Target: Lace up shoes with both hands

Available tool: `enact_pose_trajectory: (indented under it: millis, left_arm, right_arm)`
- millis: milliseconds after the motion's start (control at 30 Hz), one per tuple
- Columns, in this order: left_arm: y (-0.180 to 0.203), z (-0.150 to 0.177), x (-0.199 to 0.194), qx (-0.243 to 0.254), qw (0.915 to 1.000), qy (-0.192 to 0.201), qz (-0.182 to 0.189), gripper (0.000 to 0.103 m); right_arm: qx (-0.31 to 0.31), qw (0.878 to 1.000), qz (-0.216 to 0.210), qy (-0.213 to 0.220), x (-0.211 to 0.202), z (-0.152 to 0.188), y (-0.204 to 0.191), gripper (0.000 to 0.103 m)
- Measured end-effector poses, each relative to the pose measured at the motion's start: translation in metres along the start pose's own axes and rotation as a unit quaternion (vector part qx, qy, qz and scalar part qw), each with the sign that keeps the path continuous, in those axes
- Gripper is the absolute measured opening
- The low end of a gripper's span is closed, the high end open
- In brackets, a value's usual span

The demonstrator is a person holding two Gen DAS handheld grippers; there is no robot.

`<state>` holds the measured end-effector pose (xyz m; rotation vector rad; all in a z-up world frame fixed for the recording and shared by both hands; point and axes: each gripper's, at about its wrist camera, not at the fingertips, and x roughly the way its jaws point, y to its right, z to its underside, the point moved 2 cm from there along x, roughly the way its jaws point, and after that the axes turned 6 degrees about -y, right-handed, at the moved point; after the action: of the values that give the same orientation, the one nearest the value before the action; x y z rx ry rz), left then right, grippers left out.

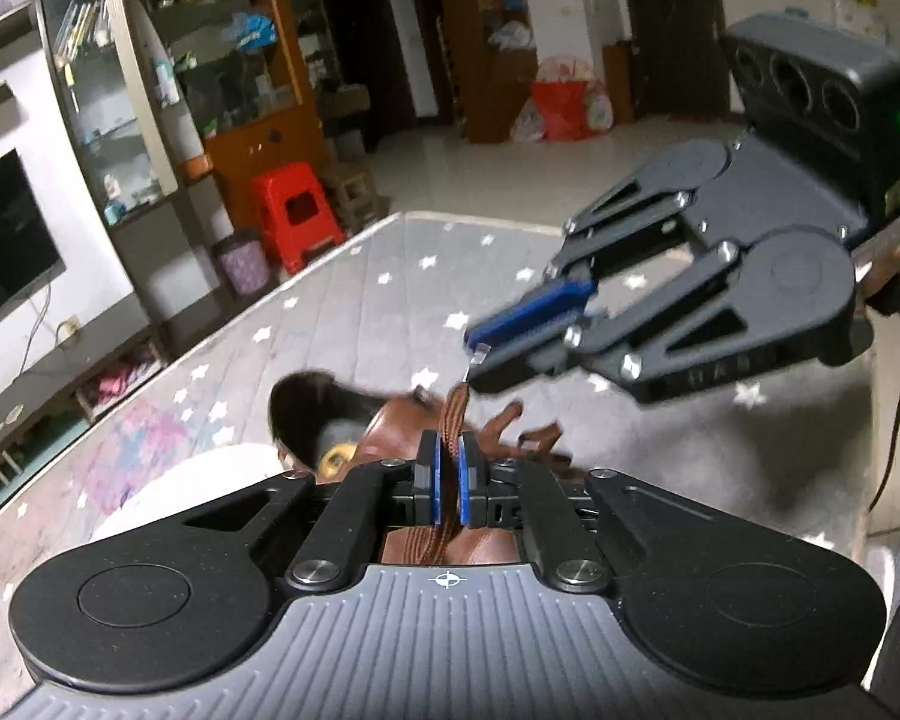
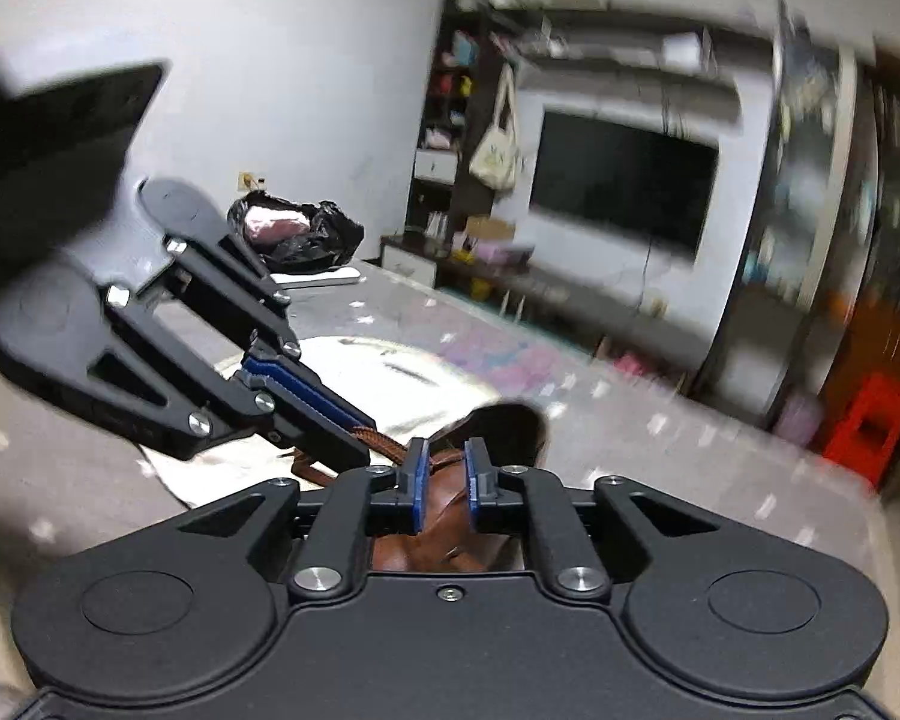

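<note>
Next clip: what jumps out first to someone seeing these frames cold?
The left gripper is shut on a brown shoelace rising from a brown leather shoe on the star-patterned grey mat. The right gripper reaches in from the right, its tips at the lace's clear aglet. A red plastic stool stands beyond.

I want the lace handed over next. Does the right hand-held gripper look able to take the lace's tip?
Probably yes: the right hand-held gripper sits right at the clear tip of the lace, which the left hand-held gripper holds up, nothing between.
</note>
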<state>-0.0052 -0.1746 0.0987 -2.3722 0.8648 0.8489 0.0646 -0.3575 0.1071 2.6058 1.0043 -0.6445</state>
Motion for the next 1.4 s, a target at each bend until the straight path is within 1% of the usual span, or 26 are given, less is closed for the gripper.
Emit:
enact_pose_trajectory:
  millis: [33, 100, 300, 367, 533, 567, 633, 700, 800, 967, 1133, 1400]
  left_arm:
    - [-0.001, 0.002, 0.0, 0.0, 1.0, -0.004, -0.002, 0.006]
    - [-0.003, 0.004, -0.001, 0.0, 1.0, -0.007, -0.006, 0.006]
    - [-0.001, 0.0, -0.002, 0.009, 0.9997, -0.01, -0.018, 0.006]
    - [0.0, -0.002, -0.001, 0.013, 0.9996, -0.012, -0.023, 0.006]
    - [0.002, -0.005, 0.0, 0.019, 0.9993, -0.015, -0.029, 0.006]
    - [0.002, -0.006, 0.001, 0.019, 0.9993, -0.015, -0.029, 0.006]
    - [0.002, -0.007, 0.005, 0.02, 0.9994, -0.013, -0.027, 0.006]
    - [0.002, -0.008, 0.008, 0.023, 0.9994, -0.013, -0.024, 0.006]
    - [0.002, -0.01, 0.015, 0.033, 0.9991, -0.015, -0.021, 0.006]
    - [-0.001, -0.01, 0.026, 0.04, 0.9989, -0.019, -0.012, 0.006]
    - [-0.007, -0.006, 0.037, 0.036, 0.999, -0.027, -0.002, 0.006]
    - [-0.006, 0.0, 0.042, 0.06, 0.9977, -0.031, 0.007, 0.006]
  right_arm:
    - [-0.001, 1.0, 0.001, -0.001, 0.001, 0.0, 0.0, 0.022]
    - [-0.002, 1.0, 0.003, -0.004, 0.003, 0.001, -0.001, 0.026]
    - [-0.006, 1.0, 0.009, -0.012, 0.008, 0.004, -0.002, 0.026]
    - [-0.006, 1.0, 0.013, -0.017, 0.017, 0.006, -0.003, 0.026]
    - [0.021, 0.999, 0.031, -0.025, 0.033, 0.008, -0.005, 0.027]
    - [0.027, 0.999, 0.034, -0.026, 0.035, 0.009, -0.006, 0.027]
    - [0.038, 0.998, 0.038, -0.028, 0.039, 0.011, -0.007, 0.031]
    - [0.045, 0.998, 0.04, -0.029, 0.041, 0.016, -0.006, 0.033]
    - [0.033, 0.997, 0.063, -0.034, 0.043, 0.017, -0.008, 0.033]
    - [0.014, 0.996, 0.074, -0.043, 0.039, 0.017, -0.007, 0.033]
    - [0.019, 0.996, 0.074, -0.048, 0.036, 0.019, -0.002, 0.032]
    - [0.053, 0.995, 0.065, -0.048, 0.031, 0.024, 0.012, 0.032]
